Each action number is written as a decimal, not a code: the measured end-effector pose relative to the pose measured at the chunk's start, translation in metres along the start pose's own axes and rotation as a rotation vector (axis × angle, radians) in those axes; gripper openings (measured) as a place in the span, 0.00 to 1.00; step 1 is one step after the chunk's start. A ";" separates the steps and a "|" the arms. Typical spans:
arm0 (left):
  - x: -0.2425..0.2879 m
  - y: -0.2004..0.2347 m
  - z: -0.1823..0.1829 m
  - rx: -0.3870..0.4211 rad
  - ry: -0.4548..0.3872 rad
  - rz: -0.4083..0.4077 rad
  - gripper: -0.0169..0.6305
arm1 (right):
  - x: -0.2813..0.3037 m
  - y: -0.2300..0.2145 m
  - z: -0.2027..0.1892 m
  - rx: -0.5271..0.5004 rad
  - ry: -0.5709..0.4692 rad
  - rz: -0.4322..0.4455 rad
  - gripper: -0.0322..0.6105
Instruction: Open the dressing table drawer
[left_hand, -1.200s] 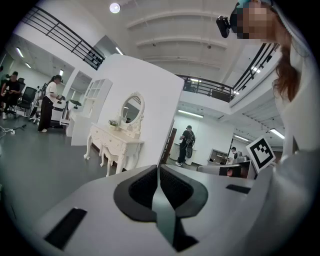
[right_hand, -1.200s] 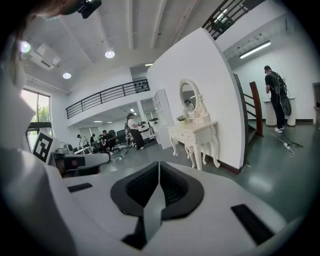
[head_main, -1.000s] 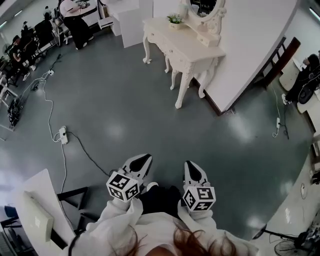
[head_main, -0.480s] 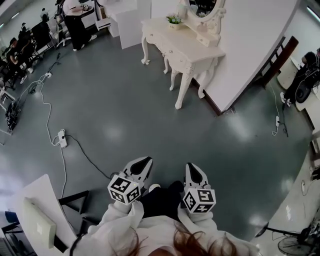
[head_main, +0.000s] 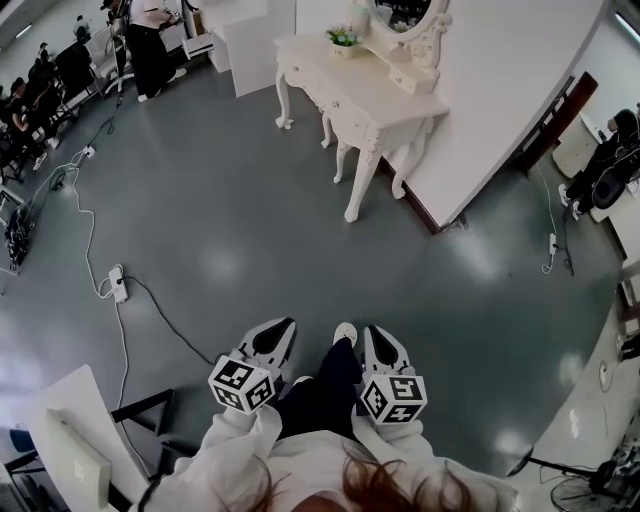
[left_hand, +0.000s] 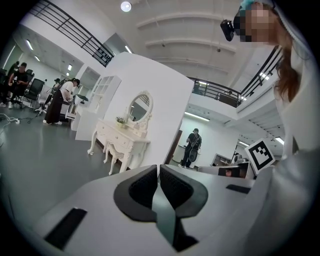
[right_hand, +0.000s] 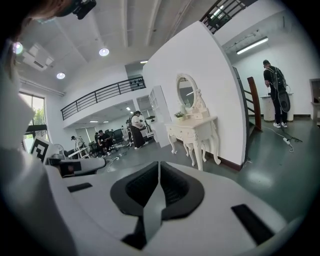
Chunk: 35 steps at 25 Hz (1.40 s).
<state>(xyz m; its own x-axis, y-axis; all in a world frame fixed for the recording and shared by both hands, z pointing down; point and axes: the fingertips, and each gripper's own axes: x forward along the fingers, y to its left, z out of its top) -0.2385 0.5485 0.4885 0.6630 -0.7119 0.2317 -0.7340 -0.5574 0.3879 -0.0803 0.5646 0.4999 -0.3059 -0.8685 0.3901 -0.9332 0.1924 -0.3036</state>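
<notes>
The cream dressing table (head_main: 360, 95) with carved legs and an oval mirror stands against a white partition wall at the top of the head view, its drawers in the front face shut. It also shows far ahead as the dressing table (left_hand: 120, 142) and the dressing table (right_hand: 192, 131). My left gripper (head_main: 277, 329) and right gripper (head_main: 372, 335) are held close to my body near the bottom, far from the table. Both have their jaws together with nothing between them.
A white power strip (head_main: 115, 284) and cables (head_main: 165, 308) lie on the grey floor at left. A white desk (head_main: 70, 430) with a chair sits at bottom left. People stand and sit at the far left (head_main: 150, 45). A stool (head_main: 335, 128) is tucked under the table.
The dressing table has slid slightly left and nearer in the head view as I walk toward it. A foot now steps forward between the grippers, which sit a little lower.
</notes>
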 end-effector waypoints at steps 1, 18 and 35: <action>0.009 0.003 0.004 -0.001 -0.005 0.003 0.07 | 0.007 -0.004 0.005 -0.005 0.000 0.007 0.11; 0.186 0.032 0.079 0.036 -0.042 -0.026 0.07 | 0.131 -0.111 0.105 -0.011 -0.009 0.029 0.11; 0.245 0.036 0.077 -0.004 -0.042 0.008 0.07 | 0.173 -0.162 0.117 0.046 0.000 0.061 0.11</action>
<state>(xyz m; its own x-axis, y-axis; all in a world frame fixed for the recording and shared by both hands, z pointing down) -0.1140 0.3212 0.4910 0.6503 -0.7336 0.1973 -0.7386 -0.5498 0.3901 0.0400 0.3295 0.5151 -0.3618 -0.8558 0.3697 -0.9032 0.2237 -0.3662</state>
